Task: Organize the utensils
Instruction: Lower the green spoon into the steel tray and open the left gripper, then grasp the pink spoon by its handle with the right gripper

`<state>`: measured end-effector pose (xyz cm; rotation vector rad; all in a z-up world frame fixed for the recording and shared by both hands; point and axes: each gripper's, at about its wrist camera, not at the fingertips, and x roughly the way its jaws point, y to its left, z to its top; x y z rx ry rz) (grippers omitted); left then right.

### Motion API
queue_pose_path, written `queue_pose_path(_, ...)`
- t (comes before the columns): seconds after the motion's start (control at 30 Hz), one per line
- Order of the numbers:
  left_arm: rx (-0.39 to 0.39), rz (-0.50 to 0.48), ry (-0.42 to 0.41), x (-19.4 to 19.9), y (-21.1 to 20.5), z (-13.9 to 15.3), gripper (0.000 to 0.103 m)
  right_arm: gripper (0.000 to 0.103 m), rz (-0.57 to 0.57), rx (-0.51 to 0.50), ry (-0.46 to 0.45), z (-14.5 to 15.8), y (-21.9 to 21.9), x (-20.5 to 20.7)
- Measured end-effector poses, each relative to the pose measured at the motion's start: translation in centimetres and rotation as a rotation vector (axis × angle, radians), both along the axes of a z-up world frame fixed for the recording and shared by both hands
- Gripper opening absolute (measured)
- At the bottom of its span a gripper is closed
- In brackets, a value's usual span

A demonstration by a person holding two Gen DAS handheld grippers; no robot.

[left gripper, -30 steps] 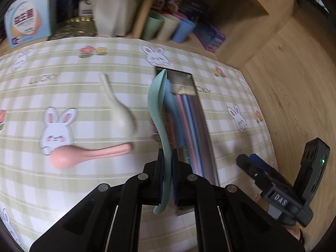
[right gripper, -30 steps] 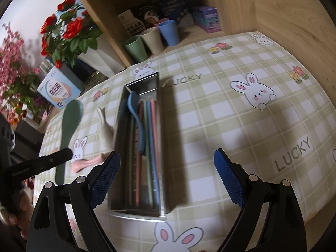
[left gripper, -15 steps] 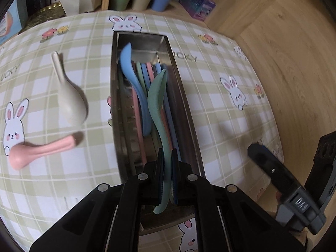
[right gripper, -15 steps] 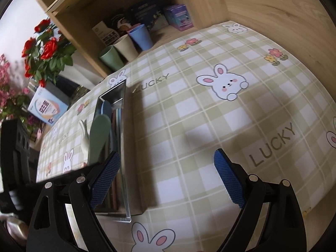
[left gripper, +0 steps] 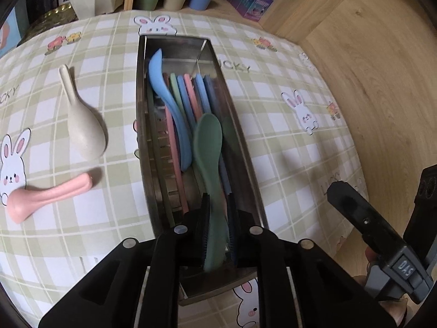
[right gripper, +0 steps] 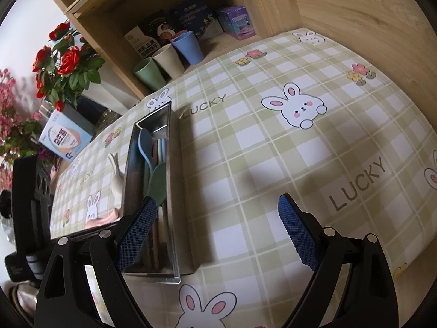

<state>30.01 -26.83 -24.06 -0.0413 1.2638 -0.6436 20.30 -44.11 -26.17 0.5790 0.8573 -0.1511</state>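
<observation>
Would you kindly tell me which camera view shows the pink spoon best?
The left wrist view: the pink spoon lies whole on the tablecloth, left of the metal tray. The right wrist view shows only a pink sliver beside the tray.

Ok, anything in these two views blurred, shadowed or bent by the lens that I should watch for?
Left wrist view: green spoon smeared by motion inside the metal tray; checked tablecloth lines bow at the edges. Right wrist view: sharp, with soft shadows on the cloth right of the tray and ahead of the right hand-held gripper; dark corners.
</observation>
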Motion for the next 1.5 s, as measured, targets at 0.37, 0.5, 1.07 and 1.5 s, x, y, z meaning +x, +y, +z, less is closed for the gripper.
queue_pose_path(0.37, -0.065, 0.001, -0.176, 0.0, 6.4, 5.9, 0.028, 0.087, 0.042, -0.046, -0.019, 2.2, 2.4, -0.3)
queue_pose_path(0.5, -0.042, 0.072, -0.214, 0.7, 11.7, 6.7, 0.028, 0.088, 0.061, -0.054, 0.000, 2.1, 3.5, 0.1)
queue_pose_path(1.07, 0.063, 0.325, -0.286, -0.4, 24.8, 4.9, 0.029, 0.087, 0.388, -0.159, 0.054, 1.7, 12.0, 5.2)
queue_pose_path(1.5, 0.158, 0.456, -0.368, -2.5, 31.2, 4.4, 0.071, 0.087, 0.814, -0.436, 0.117, -0.6, 24.5, 10.1)
